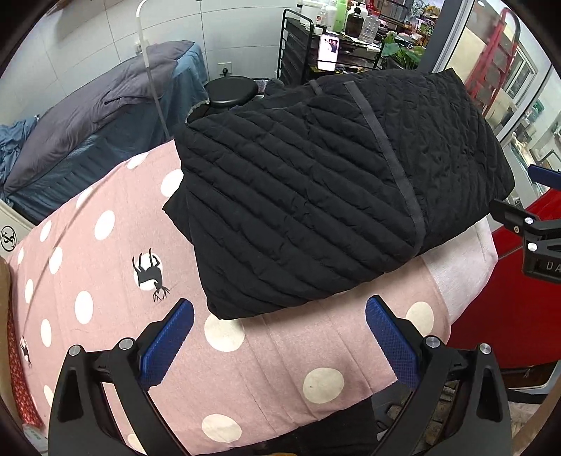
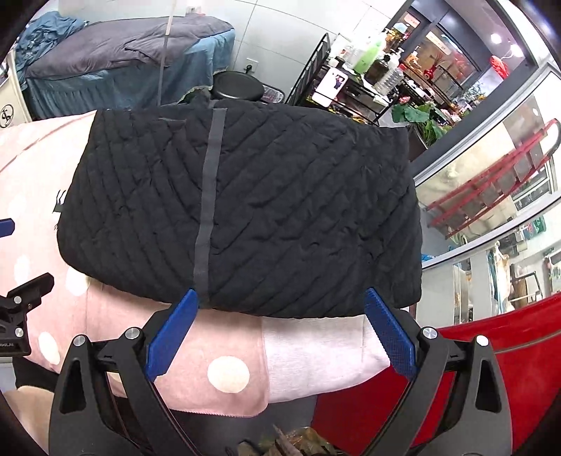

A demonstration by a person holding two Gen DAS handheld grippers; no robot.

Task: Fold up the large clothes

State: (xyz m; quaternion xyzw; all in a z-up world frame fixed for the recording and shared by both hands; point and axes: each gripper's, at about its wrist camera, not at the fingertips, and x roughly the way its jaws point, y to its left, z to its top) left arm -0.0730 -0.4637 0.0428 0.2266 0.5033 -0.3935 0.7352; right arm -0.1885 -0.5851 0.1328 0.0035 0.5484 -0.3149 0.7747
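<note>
A black quilted jacket (image 1: 326, 189) lies folded into a thick rectangular bundle on a pink polka-dot cover (image 1: 105, 266). A grey band runs across its top. My left gripper (image 1: 278, 310) hangs open just short of the bundle's near corner, nothing between its blue pads. In the right wrist view the same jacket (image 2: 252, 210) fills the middle, and my right gripper (image 2: 282, 298) stands open at its near edge, its fingertips level with that edge. The right gripper's black body (image 1: 536, 238) shows at the right edge of the left view.
The pink cover (image 2: 122, 322) drapes over the front edge, with a pale strip (image 2: 315, 350) at its right end. Something red (image 2: 491, 368) stands below right. Behind are a blue-skirted bed (image 1: 87, 122), a black stool (image 1: 231, 89) and a metal rack with bottles (image 1: 336, 28).
</note>
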